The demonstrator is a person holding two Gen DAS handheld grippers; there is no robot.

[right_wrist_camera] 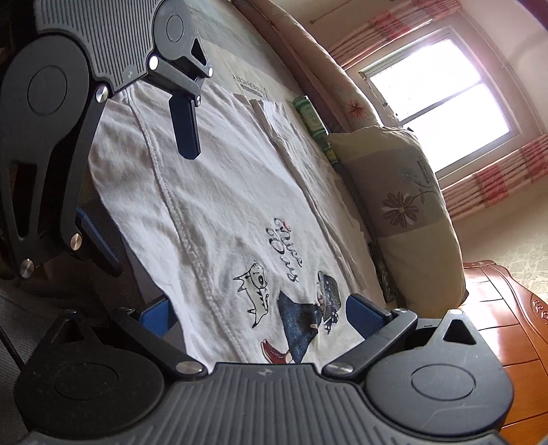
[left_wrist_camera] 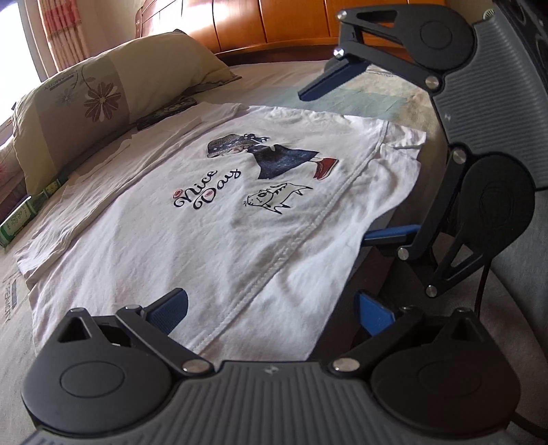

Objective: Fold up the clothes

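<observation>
Left wrist view: white T-shirt (left_wrist_camera: 191, 219) spread print-up on bed (left_wrist_camera: 294, 78), long axis running from near edge of bed toward pillow (left_wrist_camera: 102, 99) at headboard (left_wrist_camera: 274, 20) end. Printed on chest: girl in knit hat, dark blue dress and red shoes, small line-drawn cat below, script "Nice Day" beside. Far side of shirt already turned in, forming a long straight fold along pillow side. Stitched hem seam running diagonally across near part; hem corner lifted and draped over edge of bed, lightly creased. Left gripper (left_wrist_camera: 270, 313) low at near hem, blue-padded fingers (left_wrist_camera: 169, 309) spread wide, cloth lying between and nothing clamped. Right gripper (left_wrist_camera: 359, 164) at right side of shirt, fingers likewise wide apart, one raised above bed, other tucked under draped cloth edge.

Right wrist view: same shirt (right_wrist_camera: 239, 191) seen from print end, red shoes nearest lens, hem farthest. Right gripper (right_wrist_camera: 260, 316) straddling cloth with jaws wide, not pinching. Left gripper (right_wrist_camera: 137, 181) up at hem end, also agape. Green-patterned box (right_wrist_camera: 313, 123) wedged between shirt and pillow (right_wrist_camera: 400, 212); window (right_wrist_camera: 441, 96) bright beyond, with red checked curtain (right_wrist_camera: 496, 174).
</observation>
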